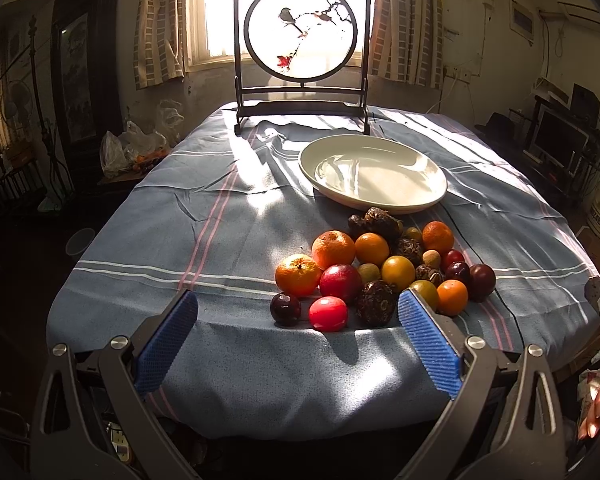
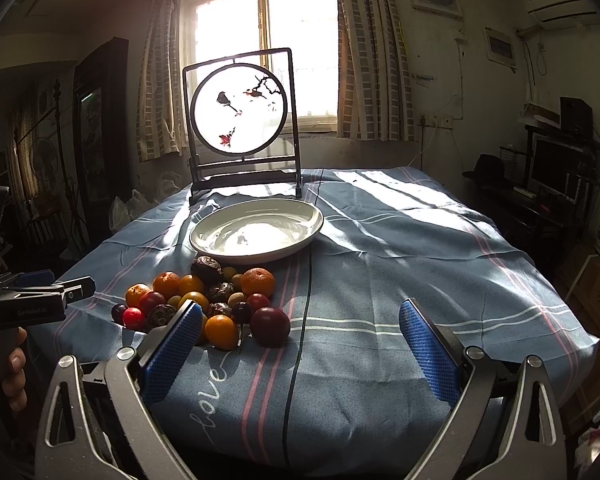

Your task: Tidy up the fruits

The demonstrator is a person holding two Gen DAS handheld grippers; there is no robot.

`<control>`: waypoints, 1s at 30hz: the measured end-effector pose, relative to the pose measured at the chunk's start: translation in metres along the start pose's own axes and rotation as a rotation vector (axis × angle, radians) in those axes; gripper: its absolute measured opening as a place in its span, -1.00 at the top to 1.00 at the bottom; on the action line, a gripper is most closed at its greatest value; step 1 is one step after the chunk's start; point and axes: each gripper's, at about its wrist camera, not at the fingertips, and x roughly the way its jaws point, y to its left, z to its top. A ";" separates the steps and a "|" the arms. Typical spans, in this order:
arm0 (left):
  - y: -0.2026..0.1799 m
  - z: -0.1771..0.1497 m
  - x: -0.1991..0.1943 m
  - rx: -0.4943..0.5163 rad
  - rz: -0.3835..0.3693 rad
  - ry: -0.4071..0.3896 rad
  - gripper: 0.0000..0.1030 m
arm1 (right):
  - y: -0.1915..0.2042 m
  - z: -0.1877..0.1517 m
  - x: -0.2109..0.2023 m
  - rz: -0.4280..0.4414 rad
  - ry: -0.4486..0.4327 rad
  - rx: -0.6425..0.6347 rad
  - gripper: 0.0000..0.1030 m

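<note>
A pile of fruits [image 1: 384, 268] lies on the blue striped tablecloth: several oranges, red and dark plums, small yellow-green fruits and dark knobbly ones. It also shows in the right wrist view [image 2: 208, 300]. An empty white plate [image 1: 374, 174] stands just behind the pile, also in the right wrist view [image 2: 256, 232]. My left gripper [image 1: 298, 312] is open and empty at the table's near edge, in front of the pile. My right gripper [image 2: 300, 322] is open and empty, to the right of the pile. The left gripper shows at the left of the right wrist view [image 2: 40, 284].
A dark framed round screen with a bird painting [image 1: 302, 46] stands at the table's far end before a bright window. A black cable [image 2: 300, 320] runs across the cloth. Furniture, bags and a monitor stand around the table.
</note>
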 end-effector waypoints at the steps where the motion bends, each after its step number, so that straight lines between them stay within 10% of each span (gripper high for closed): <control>1: 0.000 0.000 0.000 0.000 0.000 0.000 -0.91 | 0.000 0.000 0.000 0.001 0.001 0.000 -0.93; 30: 0.010 -0.029 0.029 0.090 0.036 0.058 -0.91 | -0.003 -0.004 0.011 0.017 0.034 0.016 -0.93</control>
